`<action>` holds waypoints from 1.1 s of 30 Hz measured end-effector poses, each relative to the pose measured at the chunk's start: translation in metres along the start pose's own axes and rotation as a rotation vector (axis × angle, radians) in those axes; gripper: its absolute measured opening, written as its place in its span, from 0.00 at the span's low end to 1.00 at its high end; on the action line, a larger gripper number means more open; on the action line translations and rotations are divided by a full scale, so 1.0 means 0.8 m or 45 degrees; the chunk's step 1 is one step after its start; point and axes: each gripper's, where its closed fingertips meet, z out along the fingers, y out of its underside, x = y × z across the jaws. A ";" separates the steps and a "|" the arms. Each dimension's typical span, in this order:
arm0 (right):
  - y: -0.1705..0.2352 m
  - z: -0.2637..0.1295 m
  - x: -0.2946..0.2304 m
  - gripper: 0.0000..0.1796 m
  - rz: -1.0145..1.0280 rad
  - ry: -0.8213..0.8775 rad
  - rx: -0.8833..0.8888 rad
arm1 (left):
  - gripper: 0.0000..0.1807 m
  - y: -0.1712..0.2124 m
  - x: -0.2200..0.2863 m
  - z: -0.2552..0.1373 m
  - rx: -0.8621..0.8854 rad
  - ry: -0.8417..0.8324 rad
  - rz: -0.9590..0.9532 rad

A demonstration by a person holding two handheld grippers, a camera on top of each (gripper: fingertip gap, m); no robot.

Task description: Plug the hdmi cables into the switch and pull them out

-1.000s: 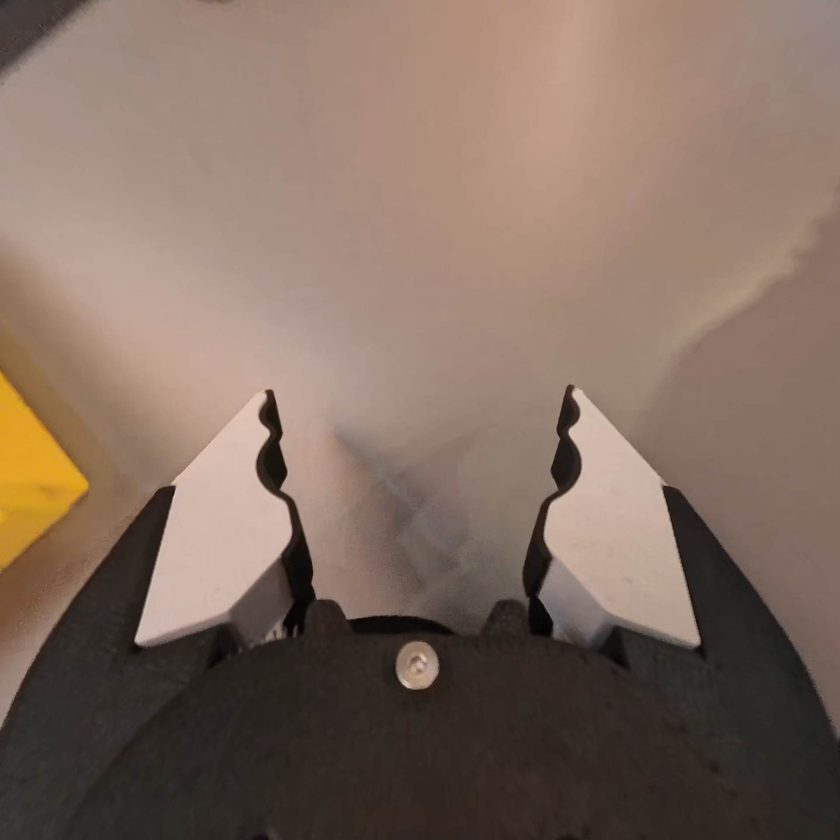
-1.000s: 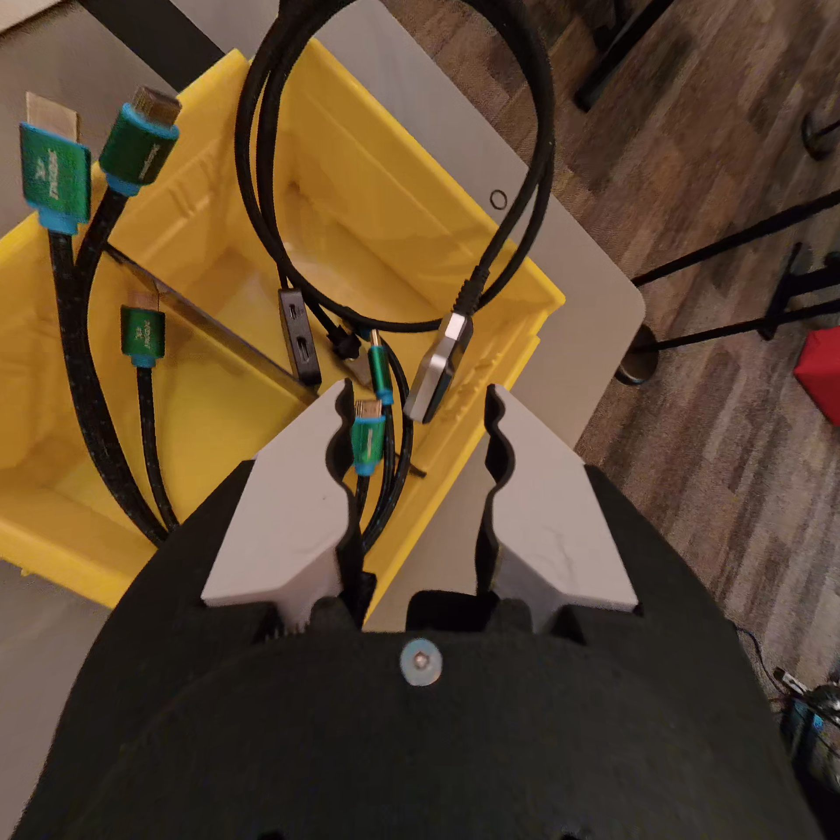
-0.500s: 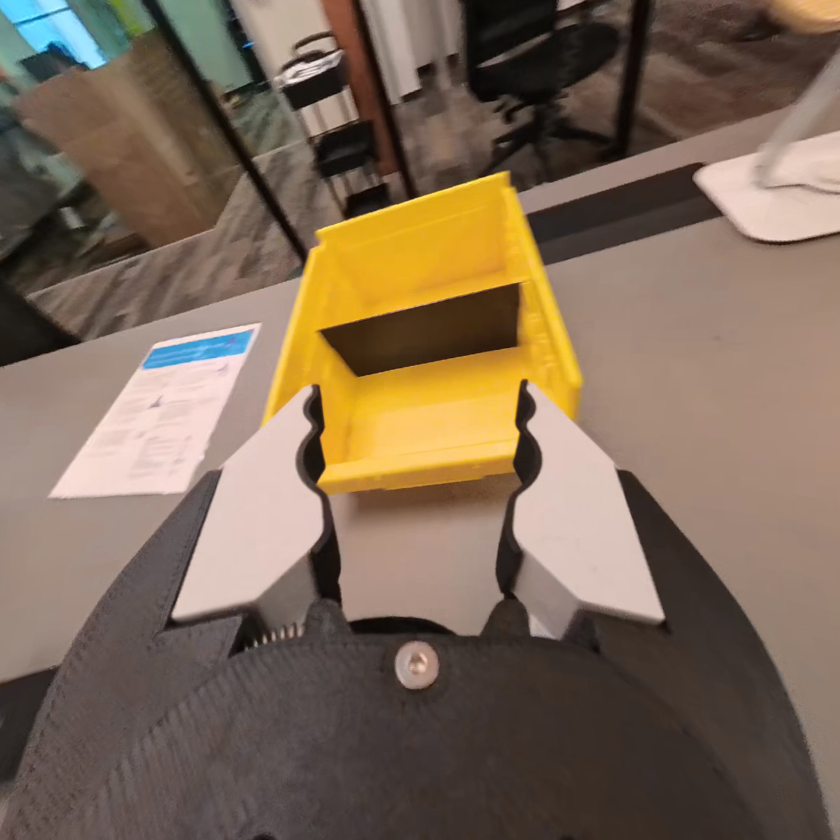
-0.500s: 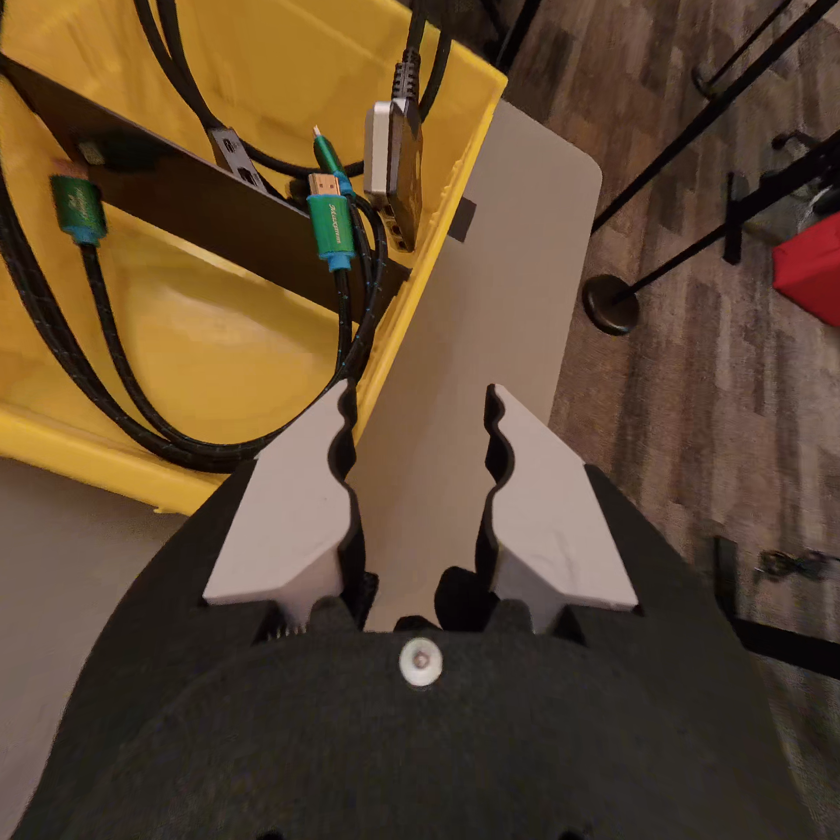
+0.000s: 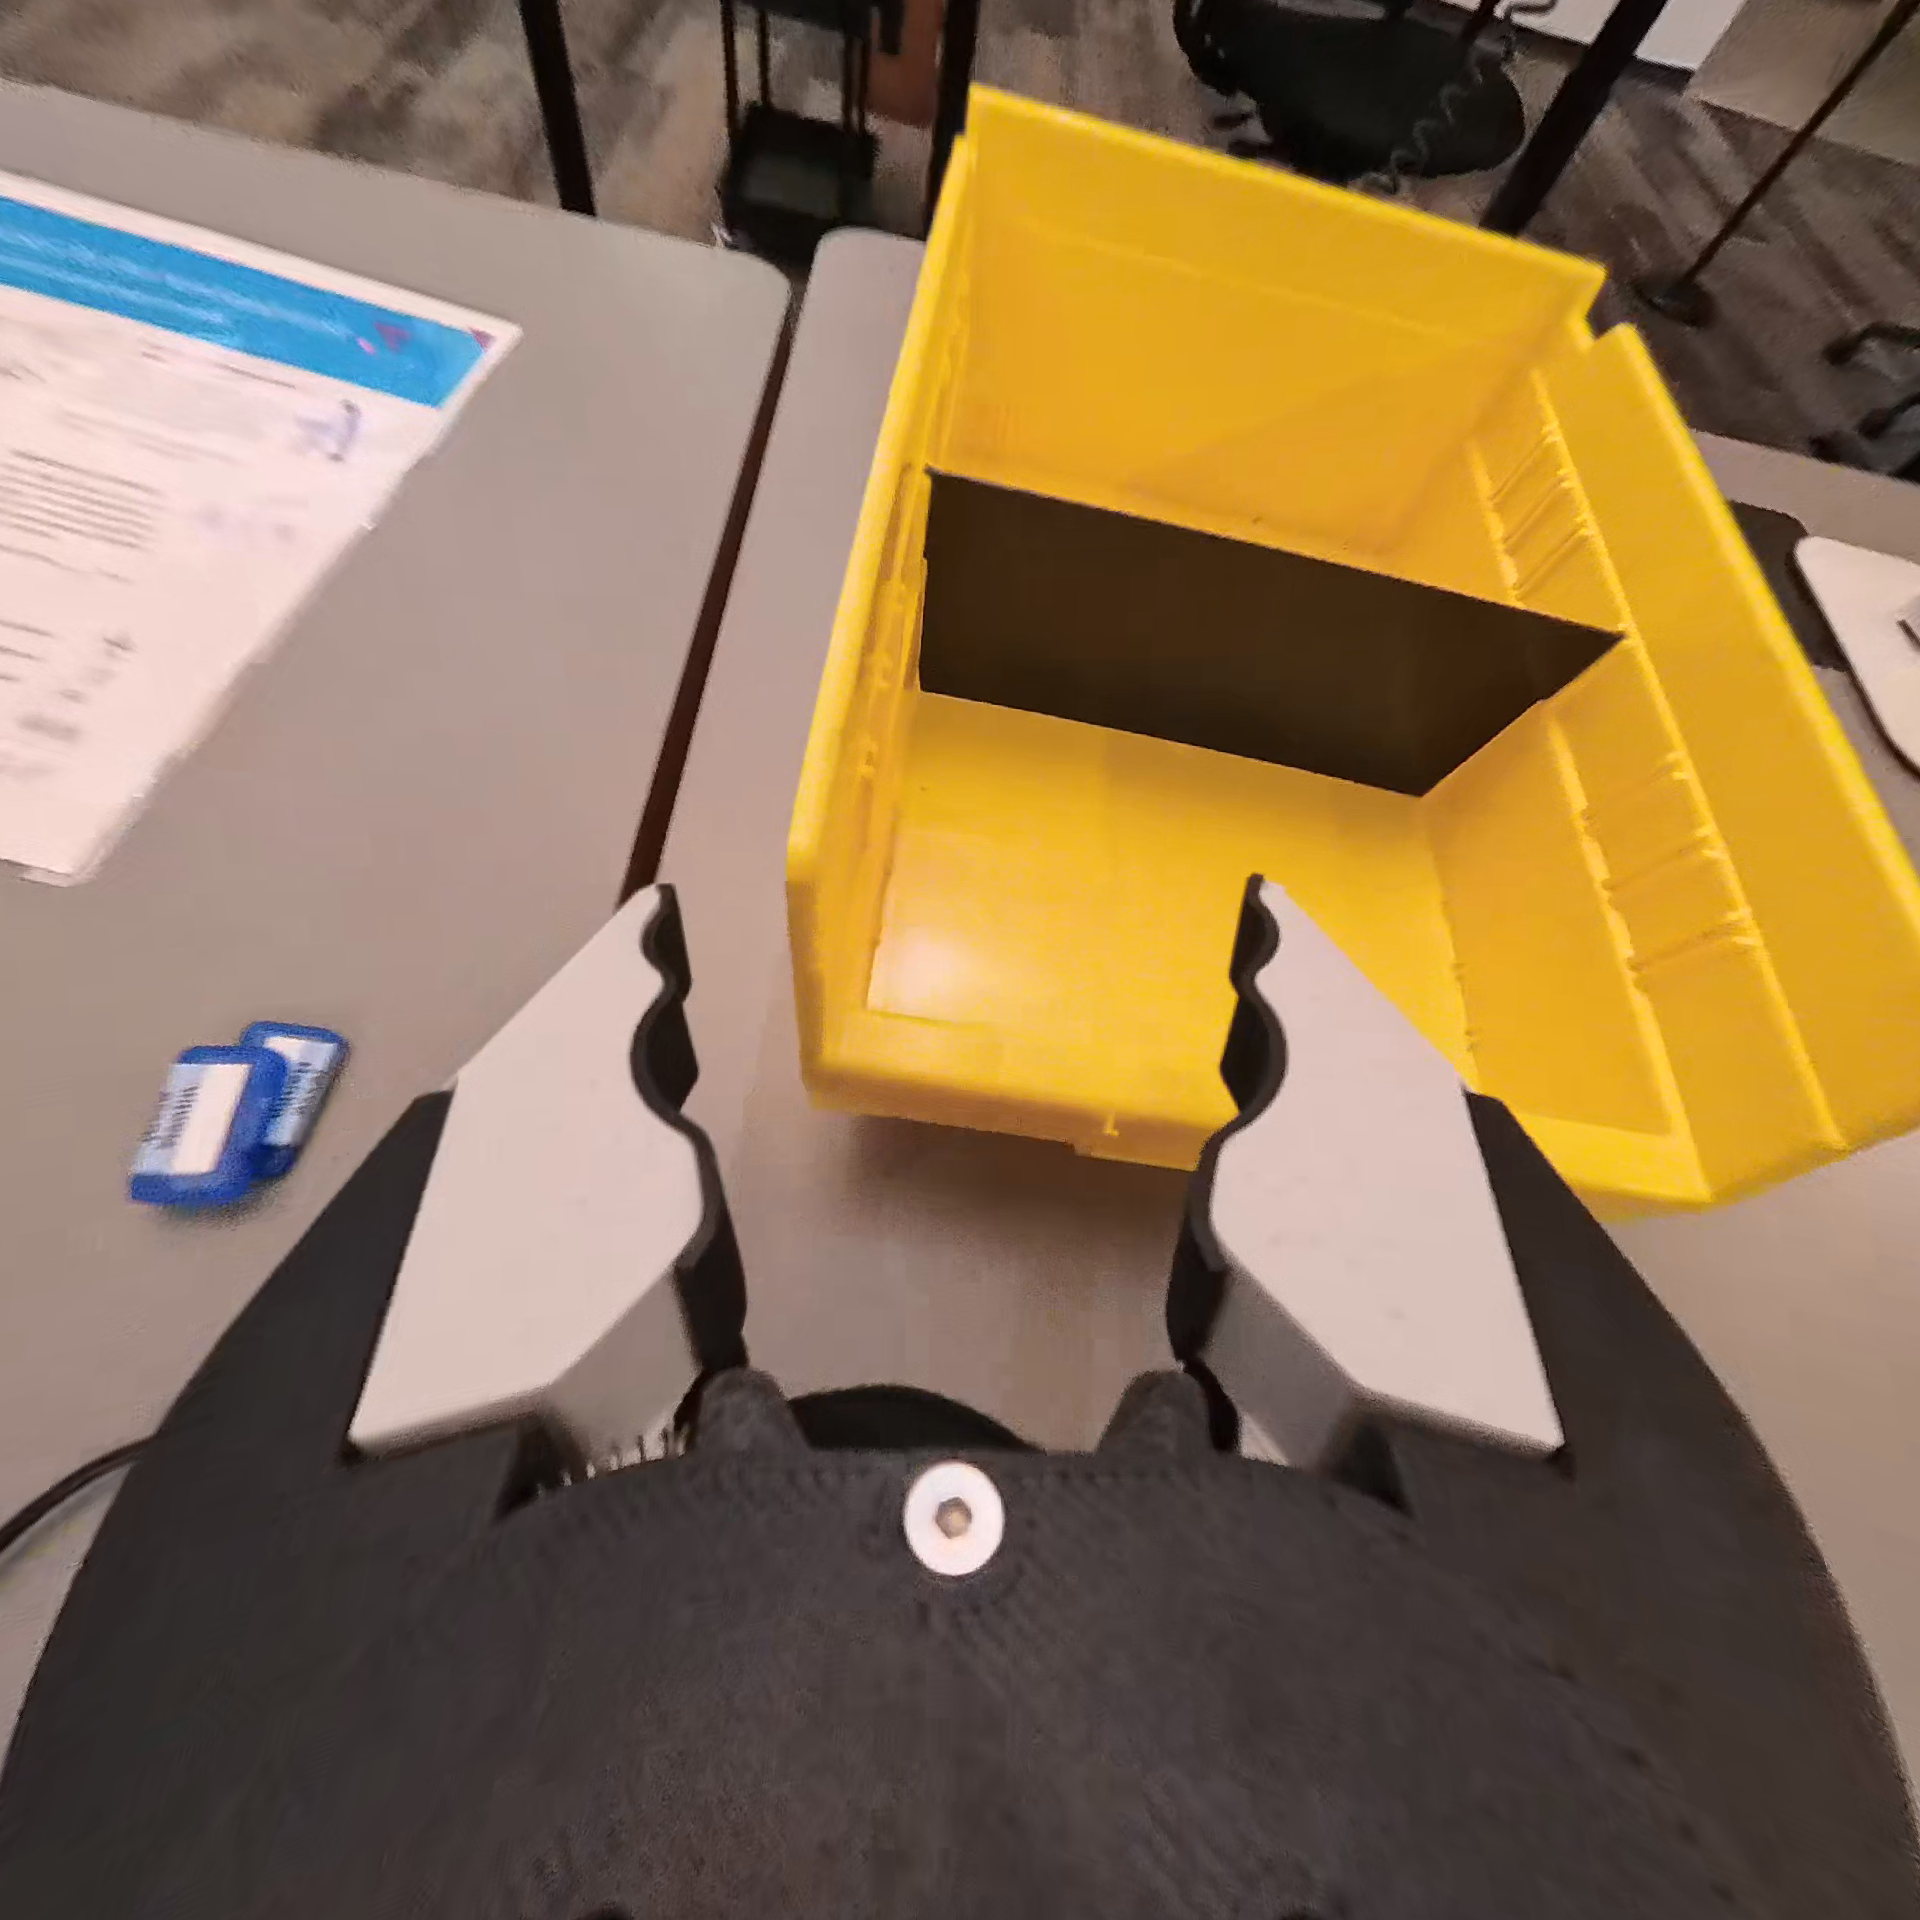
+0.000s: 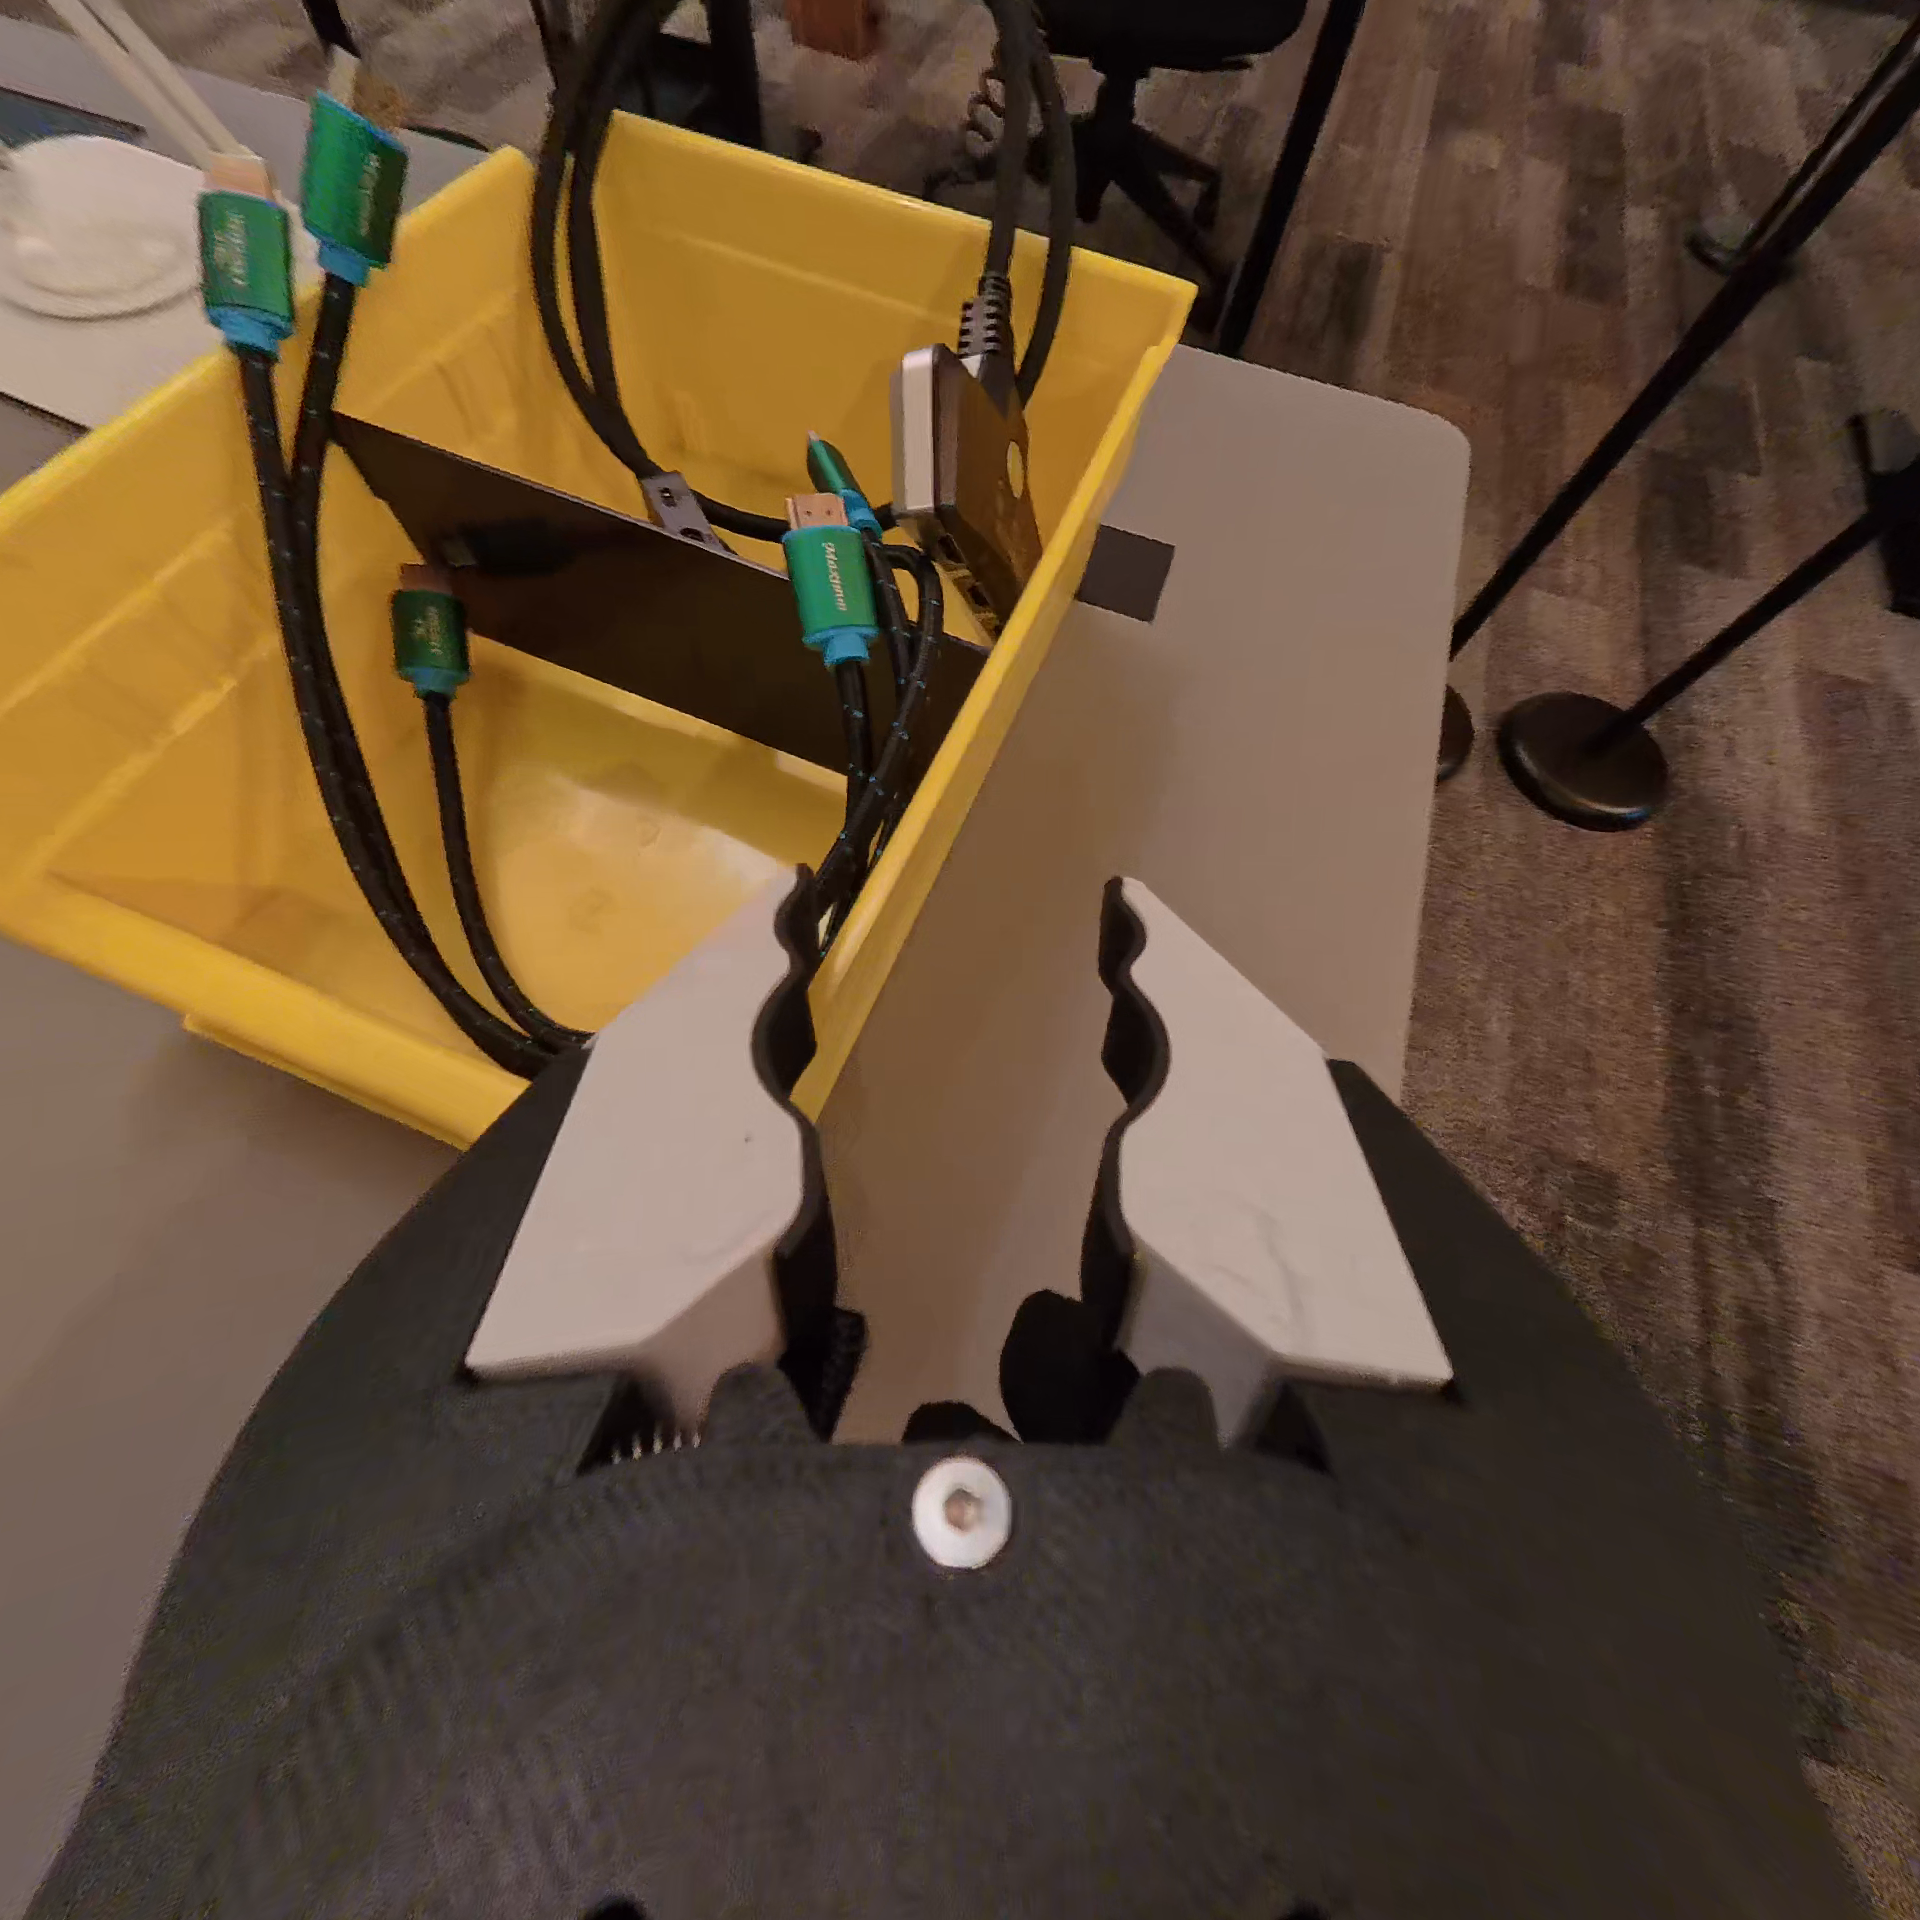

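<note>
In the right wrist view a yellow bin (image 6: 104,644) with a black divider (image 6: 644,613) holds several black braided HDMI cables with green plugs (image 6: 831,592) (image 6: 429,639) (image 6: 244,270). A silver-grey switch (image 6: 961,468) on a black cable leans against the bin's right wall. My right gripper (image 6: 958,878) is open and empty above the bin's near right corner; the cables pass behind its left finger (image 6: 665,1143). In the left wrist view my left gripper (image 5: 958,888) is wide open and empty over the near edge of a second yellow bin (image 5: 1195,343), which is empty.
A printed sheet (image 5: 177,488) and two small blue cards (image 5: 229,1112) lie on the grey table left of the empty bin. A seam (image 5: 717,582) runs between two tabletops. The table edge (image 6: 1423,831) drops to the floor with black stand bases (image 6: 1579,769). Some 100 cm of space lies between my two pairs of fingers.
The left view swung from a blurred bare surface to the empty bin, and its jaws narrowed, then widened. The right gripper drew back from the cables and stayed open and empty.
</note>
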 end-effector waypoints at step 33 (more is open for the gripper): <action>0.043 0.030 -0.041 0.11 -0.012 -0.005 -0.145 | 0.01 0.019 0.005 0.053 -0.075 0.107 0.014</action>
